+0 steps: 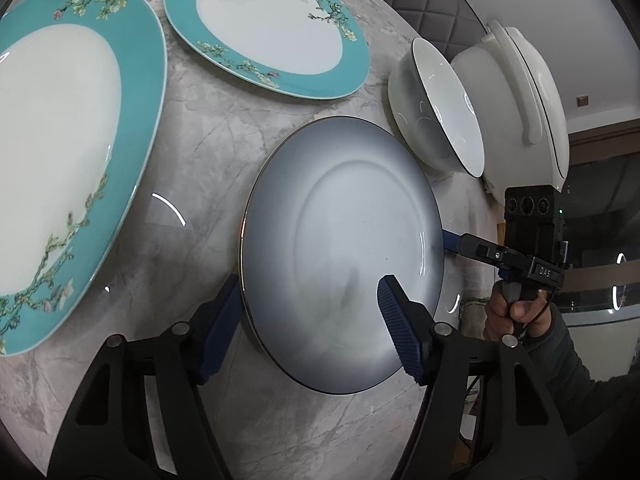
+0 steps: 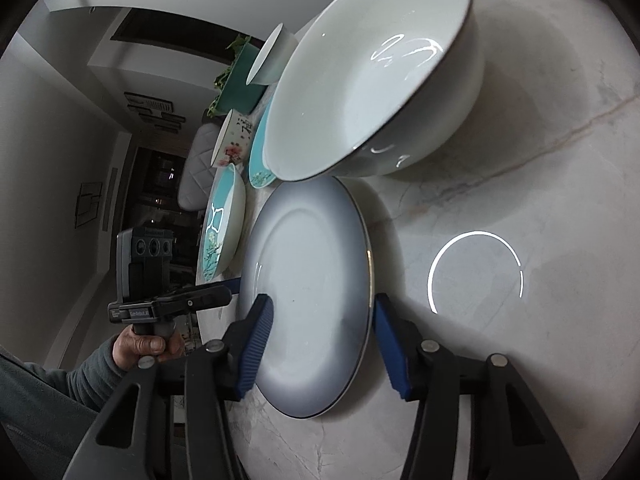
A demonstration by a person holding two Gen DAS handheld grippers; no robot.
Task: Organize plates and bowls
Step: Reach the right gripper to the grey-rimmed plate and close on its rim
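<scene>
A grey-white plate (image 1: 344, 248) with a thin dark rim lies on the marble table; it also shows in the right wrist view (image 2: 308, 292). My left gripper (image 1: 310, 320) is open, one finger under the plate's near edge and one over it. My right gripper (image 2: 322, 336) is open, its fingers astride the opposite edge. A white bowl (image 1: 436, 108) stands just beyond the plate, and fills the top of the right wrist view (image 2: 372, 68). Two teal floral plates (image 1: 264, 28) (image 1: 68, 168) lie to the left.
A large white lidded pot (image 1: 516, 100) stands behind the bowl at the table edge. A floral bowl (image 2: 232, 138) and a small white cup (image 2: 272, 56) stand farther along the marble table (image 2: 520, 160). A quilted grey chair (image 1: 424, 4) stands behind the table.
</scene>
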